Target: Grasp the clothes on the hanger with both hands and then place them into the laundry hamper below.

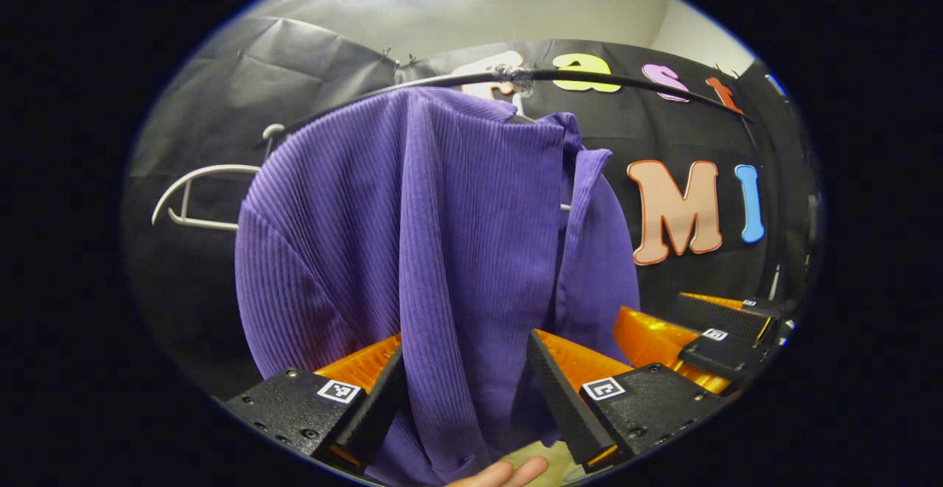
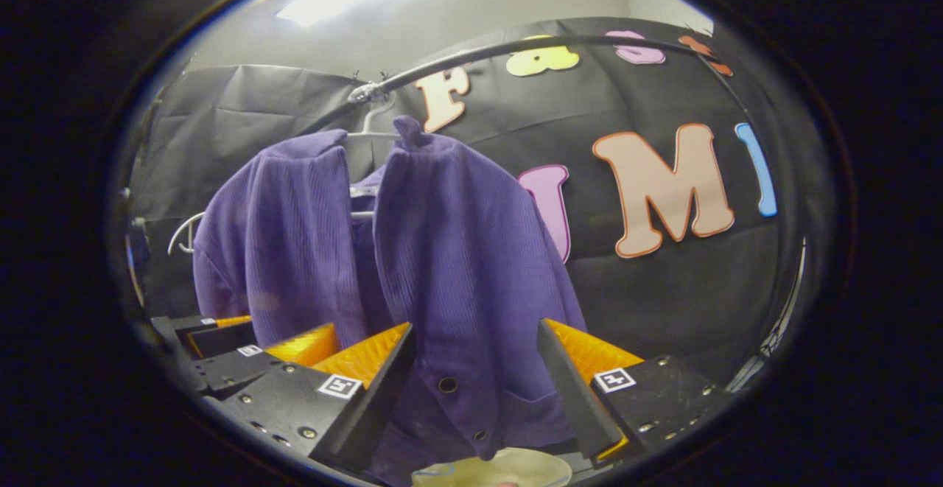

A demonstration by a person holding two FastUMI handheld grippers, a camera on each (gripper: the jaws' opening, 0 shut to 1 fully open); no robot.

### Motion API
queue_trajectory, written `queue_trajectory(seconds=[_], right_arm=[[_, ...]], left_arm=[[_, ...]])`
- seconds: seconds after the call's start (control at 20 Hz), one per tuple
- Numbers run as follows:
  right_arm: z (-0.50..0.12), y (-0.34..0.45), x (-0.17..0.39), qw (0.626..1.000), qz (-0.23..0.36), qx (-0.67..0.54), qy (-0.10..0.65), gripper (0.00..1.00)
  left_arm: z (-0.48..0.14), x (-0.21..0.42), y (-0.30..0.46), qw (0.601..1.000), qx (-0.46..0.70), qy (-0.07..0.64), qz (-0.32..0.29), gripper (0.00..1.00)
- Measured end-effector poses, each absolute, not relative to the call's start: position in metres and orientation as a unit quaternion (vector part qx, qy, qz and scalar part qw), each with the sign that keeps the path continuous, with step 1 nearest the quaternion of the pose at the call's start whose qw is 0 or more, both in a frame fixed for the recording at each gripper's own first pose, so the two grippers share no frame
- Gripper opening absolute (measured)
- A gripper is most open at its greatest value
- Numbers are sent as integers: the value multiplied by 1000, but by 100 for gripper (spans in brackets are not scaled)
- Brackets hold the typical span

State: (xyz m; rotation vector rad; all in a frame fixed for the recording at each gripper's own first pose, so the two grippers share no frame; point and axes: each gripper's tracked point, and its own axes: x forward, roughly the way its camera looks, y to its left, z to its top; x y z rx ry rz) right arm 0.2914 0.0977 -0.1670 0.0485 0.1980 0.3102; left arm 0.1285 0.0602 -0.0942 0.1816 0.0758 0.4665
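At the bottom of the left gripper view, the left gripper [image 1: 465, 380] stands spread, its fingers either side of a fold of the purple ribbed cardigan [image 1: 442, 251] without pinching it. The right gripper [image 2: 475, 369] in the right gripper view is likewise parted around the buttoned front edge. The cardigan fills the frame centre, hanging from a white hanger [image 1: 199, 177] on a dark curved rail [image 2: 516, 48] at the top
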Motion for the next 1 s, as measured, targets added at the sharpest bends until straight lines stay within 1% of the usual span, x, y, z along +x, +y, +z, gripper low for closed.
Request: queue_trajectory(seconds=[0.05,0.1,0.2,0.3,0.4,0.45,0.5,0.55,0.6,0.65,0.7,0.75,0.8,0.85,0.9,0.95,1.0], right_arm=[[-172,103,297,982,159,24,98,94],[-175,110,302,980,169,30,99,98],[-180,122,309,977,185,44,93,99],[-181,122,314,979,174,45,91,98],[-185,122,323,981,164,44,95,100],[-186,126,325,981,166,44,95,99],[-188,132,324,980,168,43,94,98],[-191,137,323,980,170,40,93,98],[-192,141,321,980,176,34,87,98],[-191,146,321,980,180,27,77,98],[-191,148,324,982,177,19,68,99],[-197,150,326,982,174,11,73,98],[-205,152,331,981,169,8,90,98],[-211,154,333,980,167,14,103,94],[-213,158,334,979,173,28,106,94],[-216,159,331,978,173,39,112,94],[-216,158,326,978,171,48,111,99]], left_arm=[[-93,131,59,970,83,32,227,92],[-91,130,63,969,74,27,235,80],[-85,129,80,965,66,16,254,55],[-89,136,87,964,72,23,257,31],[-99,134,95,965,76,43,249,20],[-105,135,99,965,73,54,247,23],[-112,134,103,963,74,67,249,19],[-117,132,107,963,76,76,248,19],[-125,133,109,963,74,88,244,16],[-134,130,113,961,71,102,248,19],[-140,129,117,957,78,115,255,19],[-144,132,115,958,87,120,245,16],[-146,132,114,958,93,127,238,16],[-143,132,112,962,90,118,229,9],[-140,133,110,966,84,106,222,1],[-134,134,107,969,83,97,212,0],[-130,132,108,969,84,91,213,0]])
